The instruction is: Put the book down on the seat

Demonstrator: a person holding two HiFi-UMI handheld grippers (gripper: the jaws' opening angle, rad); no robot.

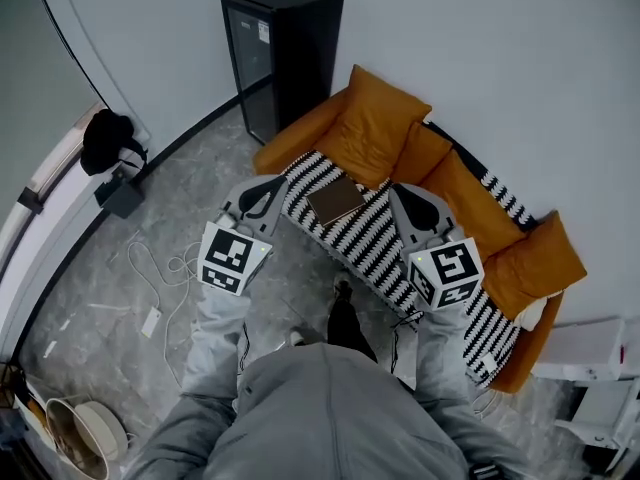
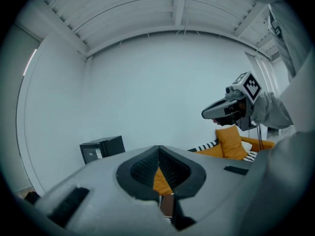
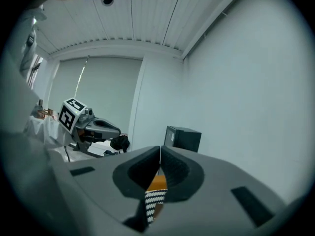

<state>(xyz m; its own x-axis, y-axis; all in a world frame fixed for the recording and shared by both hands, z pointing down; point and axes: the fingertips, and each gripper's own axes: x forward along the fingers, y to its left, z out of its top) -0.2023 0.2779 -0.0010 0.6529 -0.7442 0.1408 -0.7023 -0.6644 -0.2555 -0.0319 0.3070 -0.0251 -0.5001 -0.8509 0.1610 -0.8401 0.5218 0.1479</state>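
Note:
A brown book [image 1: 335, 199] lies flat on the striped black-and-white throw over the orange sofa seat [image 1: 462, 190]. My left gripper [image 1: 268, 187] hovers just left of the book, shut and holding nothing. My right gripper [image 1: 408, 196] hangs just right of the book, its jaws also shut and bare. In the left gripper view my closed jaws [image 2: 159, 154] frame a strip of the book [image 2: 167, 204] and orange cushion below, and the right gripper [image 2: 206, 113] shows across from it. In the right gripper view the pads [image 3: 170, 167] meet at the tips, with striped throw [image 3: 153, 200] under them.
A black cabinet [image 1: 282, 53] stands at the sofa's far end against the wall. Orange cushions [image 1: 372, 126] lean on the sofa back. Cables [image 1: 165, 268] and a white adapter lie on the grey floor at left, near a black bag [image 1: 108, 140]. My feet stand before the sofa.

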